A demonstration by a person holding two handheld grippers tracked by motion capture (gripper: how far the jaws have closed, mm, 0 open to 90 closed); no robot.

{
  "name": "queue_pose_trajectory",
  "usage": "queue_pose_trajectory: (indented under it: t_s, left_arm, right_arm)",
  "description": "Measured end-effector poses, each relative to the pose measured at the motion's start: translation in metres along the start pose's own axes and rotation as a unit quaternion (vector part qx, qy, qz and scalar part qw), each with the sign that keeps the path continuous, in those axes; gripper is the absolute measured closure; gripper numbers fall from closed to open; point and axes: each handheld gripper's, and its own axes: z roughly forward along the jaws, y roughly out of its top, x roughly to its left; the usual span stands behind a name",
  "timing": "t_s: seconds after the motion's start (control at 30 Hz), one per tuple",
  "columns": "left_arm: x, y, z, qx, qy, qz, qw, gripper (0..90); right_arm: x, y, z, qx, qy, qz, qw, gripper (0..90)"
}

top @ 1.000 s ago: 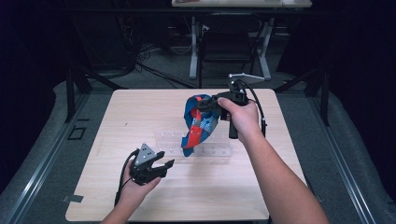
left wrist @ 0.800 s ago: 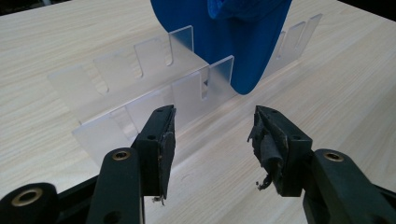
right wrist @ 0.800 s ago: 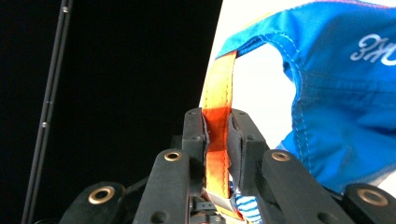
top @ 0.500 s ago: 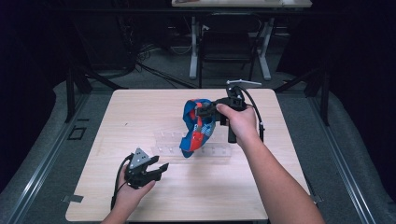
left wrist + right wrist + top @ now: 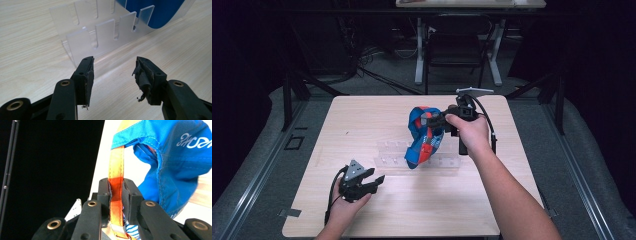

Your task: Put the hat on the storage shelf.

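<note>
wooden table (image 5: 492, 200): one cap (image 5: 424, 137) (orange strap) pinched by right gripper (image 5: 434, 121), left gripper (image 5: 373, 181) spread.

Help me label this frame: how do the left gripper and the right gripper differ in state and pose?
The left gripper has open jaws with nothing between them, while the right gripper is shut on the orange strap of a blue cap. The left gripper sits low near the table's front edge, facing the clear slotted rack; the right gripper is held up above that rack. Both are black, two-jawed and hand-held.
</note>
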Motion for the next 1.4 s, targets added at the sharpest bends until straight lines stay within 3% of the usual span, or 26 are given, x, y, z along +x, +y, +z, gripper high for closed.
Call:
queue_pose_trajectory:
  t_s: [0.23,0.97,1.23,1.4]
  left_arm:
    - [0.005,-0.003,0.001,0.003,0.004,-0.011,0.9999,49.5]
    - [0.013,-0.005,0.000,0.003,0.010,-0.024,0.9996,49.3]
    - [0.013,-0.005,0.000,0.003,0.011,-0.024,0.9997,49.2]
    - [0.013,-0.005,0.000,0.003,0.011,-0.025,0.9996,49.3]
  right_arm:
    - [-0.008,-0.001,0.000,-0.005,-0.005,0.011,0.9999,77.7]
    - [-0.018,-0.005,-0.001,0.006,-0.019,0.008,0.9998,76.9]
    - [-0.020,-0.006,-0.008,0.004,-0.026,0.007,0.9996,67.5]
    - [-0.021,-0.008,-0.013,-0.008,-0.041,-0.008,0.9991,60.8]
